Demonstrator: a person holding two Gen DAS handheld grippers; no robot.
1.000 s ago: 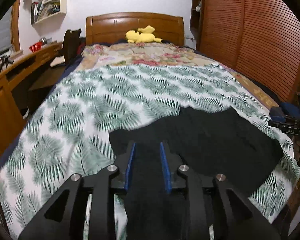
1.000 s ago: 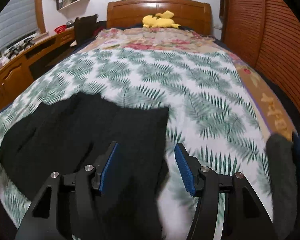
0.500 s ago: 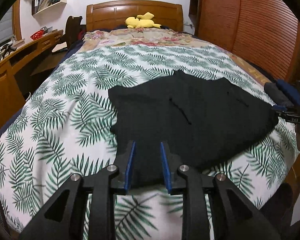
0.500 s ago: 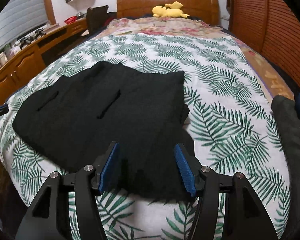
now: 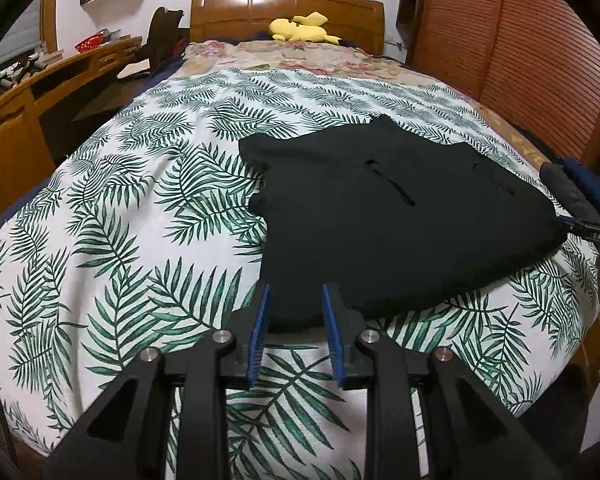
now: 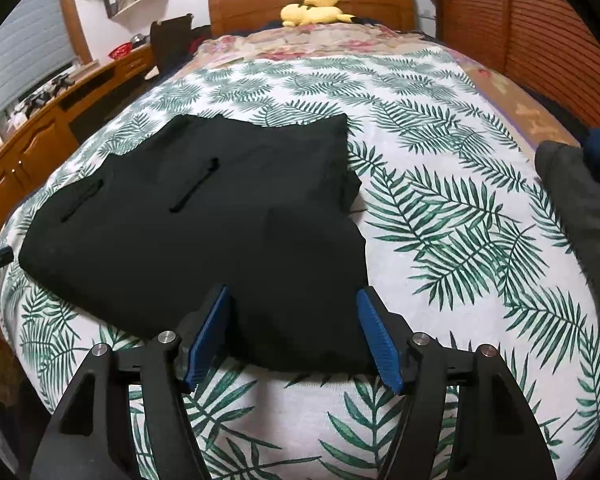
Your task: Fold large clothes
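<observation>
1. A second ago the black garment (image 5: 400, 216) was a blur bunched up close under my grippers; now it lies spread flat on the bed and comes through sharp.
2. My left gripper (image 5: 293, 320) has come down toward the bed, and its jaws have just been opening a little. They stand narrow, with the garment's near corner between the blue pads (image 5: 260, 328); I can't see them pressing the cloth.
3. My right gripper (image 6: 294, 320) has come down too, and its jaws have just been opening. They stand wide, straddling the other near corner, with slack either side and no grip.
4. The garment sits on the palm-leaf bedspread (image 6: 460, 220), at the foot end, well away from the wooden headboard (image 5: 284, 12) and the yellow plush toy (image 5: 300, 28) in front of it.
5. It's plain black cloth with two slit-like openings on top. The edge toward the headboard steps up to a notched point, and the near edge is slightly wavy.
6. Dark folded clothes (image 6: 572, 200) lie apart from it at one side of the bed.
</observation>
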